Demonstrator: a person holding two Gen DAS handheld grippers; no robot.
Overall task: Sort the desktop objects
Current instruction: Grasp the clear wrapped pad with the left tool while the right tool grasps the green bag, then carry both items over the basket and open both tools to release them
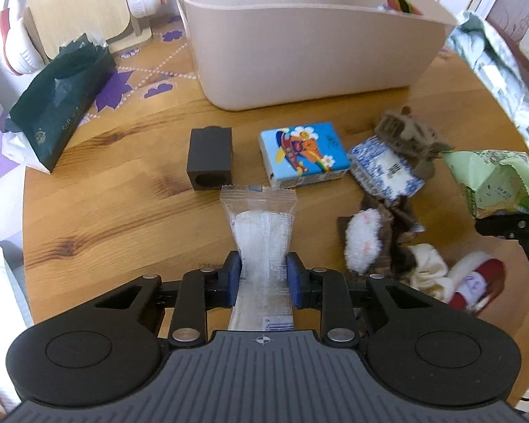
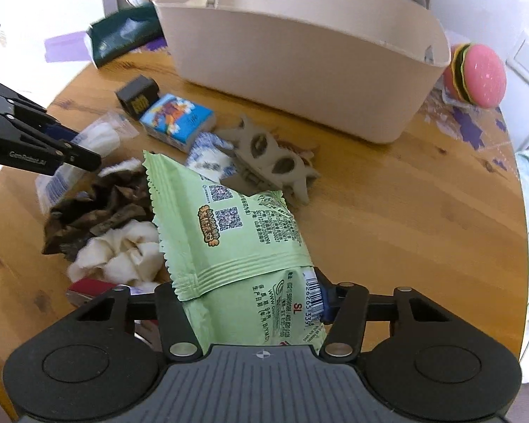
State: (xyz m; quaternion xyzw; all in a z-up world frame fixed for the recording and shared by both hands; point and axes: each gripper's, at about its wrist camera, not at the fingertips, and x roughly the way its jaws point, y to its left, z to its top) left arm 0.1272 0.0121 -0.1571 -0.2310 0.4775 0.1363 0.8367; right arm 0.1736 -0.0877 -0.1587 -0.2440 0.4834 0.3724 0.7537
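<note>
**Two grippers, each with a packet**

The left gripper (image 1: 263, 275) squeezes a clear packet (image 1: 259, 225) with something white inside. Its blue pads (image 1: 233, 271) press on both sides of the packet, low in the middle of the left wrist view. The bottom end of the packet goes under the gripper's body, so only part of its barcode shows.

The right gripper (image 2: 254, 299) grasps a green snack bag (image 2: 229, 232). The bag fills the middle of the right wrist view and covers one finger fully. Only a bit of blue pad (image 2: 326, 299) peeks out at the bag's right edge. The small words on the bag are too tiny to read.

The beige bin (image 1: 299, 53) stands at the top of both views on the round wooden table (image 1: 123, 211). Its top is cut off, and what is inside is mostly hidden.

In the middle of the left wrist view lie a black block (image 1: 210, 158) and, to its right, a blue tissue pack (image 1: 303, 155) with a cartoon on it. Right of that is a blue and white packet (image 1: 384, 169), partly under a tan hair clip (image 1: 405, 134). Lower right is a pile of socks (image 1: 388, 246), blurry and tangled, so it is hard to count them. A dark green tissue bag (image 1: 56, 105) sits at the upper left. A toy burger (image 2: 476, 74) sits at the upper right of the right wrist view.
</note>
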